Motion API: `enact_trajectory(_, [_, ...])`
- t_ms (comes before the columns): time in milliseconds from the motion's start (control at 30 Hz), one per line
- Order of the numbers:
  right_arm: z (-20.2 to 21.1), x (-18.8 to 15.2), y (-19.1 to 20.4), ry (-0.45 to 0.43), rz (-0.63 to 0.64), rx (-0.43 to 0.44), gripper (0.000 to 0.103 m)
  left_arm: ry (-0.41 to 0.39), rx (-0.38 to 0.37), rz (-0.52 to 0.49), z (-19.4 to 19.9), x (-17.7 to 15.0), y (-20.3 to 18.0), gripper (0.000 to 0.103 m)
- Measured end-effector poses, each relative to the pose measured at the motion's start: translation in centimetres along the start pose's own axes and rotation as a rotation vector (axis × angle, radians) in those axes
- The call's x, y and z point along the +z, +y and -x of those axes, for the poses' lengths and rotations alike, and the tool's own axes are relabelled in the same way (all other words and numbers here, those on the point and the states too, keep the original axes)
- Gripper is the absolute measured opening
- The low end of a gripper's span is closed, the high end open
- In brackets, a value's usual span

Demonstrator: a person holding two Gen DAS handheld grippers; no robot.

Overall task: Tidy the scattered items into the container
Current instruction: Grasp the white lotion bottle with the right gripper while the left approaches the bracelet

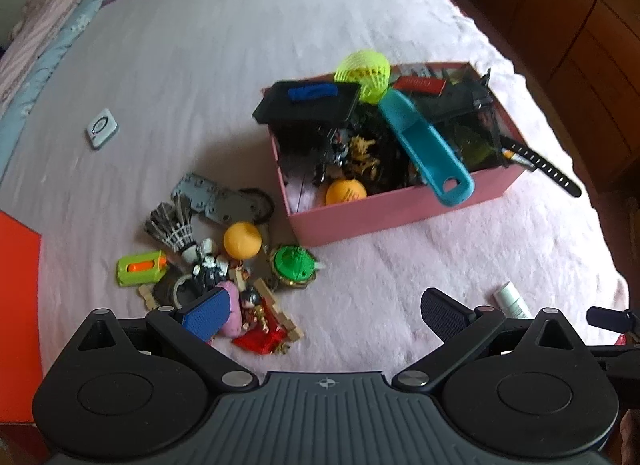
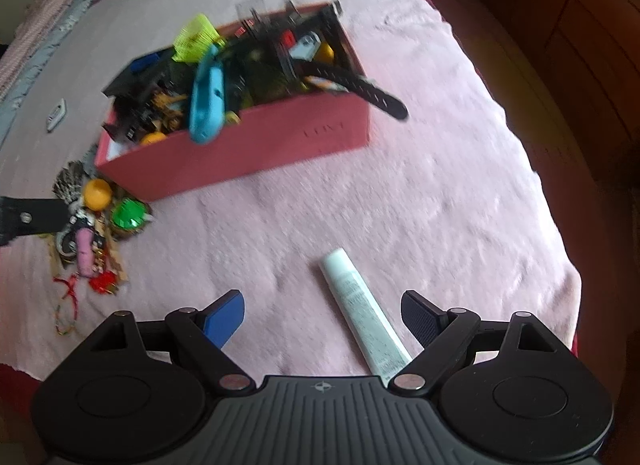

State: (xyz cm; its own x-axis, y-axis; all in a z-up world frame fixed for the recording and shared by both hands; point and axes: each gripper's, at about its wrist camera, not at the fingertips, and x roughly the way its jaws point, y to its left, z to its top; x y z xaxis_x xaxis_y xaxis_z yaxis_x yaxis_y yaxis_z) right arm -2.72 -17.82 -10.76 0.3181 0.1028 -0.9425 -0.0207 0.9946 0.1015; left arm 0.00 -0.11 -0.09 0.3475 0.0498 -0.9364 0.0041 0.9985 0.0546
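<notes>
Pink blanket (image 2: 420,185) carries the full pink box (image 2: 248,145); leftover toy pile (image 1: 224,265) lies beside it, so both grippers, left gripper (image 1: 326,309) and right gripper (image 2: 324,317), hover wide open, empty, the right over a white tube (image 2: 360,305).

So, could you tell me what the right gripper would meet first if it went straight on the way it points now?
Most likely the white tube lying on the pink blanket between the open right gripper fingers; depth is unclear.

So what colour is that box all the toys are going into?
Pink, the box, a deeper rose-pink in the right wrist view; the left wrist view shows it best.
</notes>
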Motion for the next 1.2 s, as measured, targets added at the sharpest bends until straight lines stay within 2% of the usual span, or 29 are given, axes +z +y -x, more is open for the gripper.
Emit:
enact_trajectory(100, [-0.3, -0.1, 0.1, -0.009, 0.024, -0.008, 0.087, 0.000, 0.003, 0.005, -0.9, -1.1, 0.0, 0.103])
enact_trajectory(200, [-1.2, -2.2, -1.9, -0.051, 0.064, 0.021, 0.083, 0.056, 0.013, 0.018, -1.9, -2.1, 0.2, 0.103])
enact_trajectory(333, [-4.1, -2.7, -2.6, 0.003, 0.153, -0.019, 0.071, 0.117, 0.031, 0.030, -2.8, -3.3, 0.6, 0.103])
enact_trajectory(533, [-8.2, -1.3, -1.1, 0.096, 0.243, -0.085, 0.068, 0.177, 0.068, 0.057, -3.9, -5.7, 1.9, 0.103])
enact_trajectory(667, [-9.4, -1.3, -0.6, 0.100, 0.269, -0.103, 0.067, 0.189, 0.099, 0.100, -4.2, -6.5, 3.8, 0.103])
enact_trajectory(800, [-9.4, -1.6, -0.1, 0.091, 0.303, -0.089, 0.051, 0.200, 0.112, 0.141, -5.1, -7.2, 6.0, 0.103])
enact_trajectory(867, [-9.3, -1.8, 0.4, 0.091, 0.325, -0.093, 0.036, 0.204, 0.115, 0.151, -5.8, -7.6, 6.9, 0.103])
enact_trajectory(1000, [-9.3, -1.8, 1.5, 0.105, 0.328, -0.075, 0.036, 0.204, 0.126, 0.171, -7.1, -8.3, 9.2, 0.103])
enact_trajectory(1067, [-9.4, 0.0, 1.3, 0.128, 0.324, -0.038, 0.036, 0.210, 0.128, 0.186, -7.7, -8.7, 10.4, 0.103])
enact_trajectory(1200, [-8.7, -0.8, 3.9, 0.136, 0.311, 0.022, 0.036, 0.195, 0.105, 0.189, -8.9, -9.2, 12.4, 0.103])
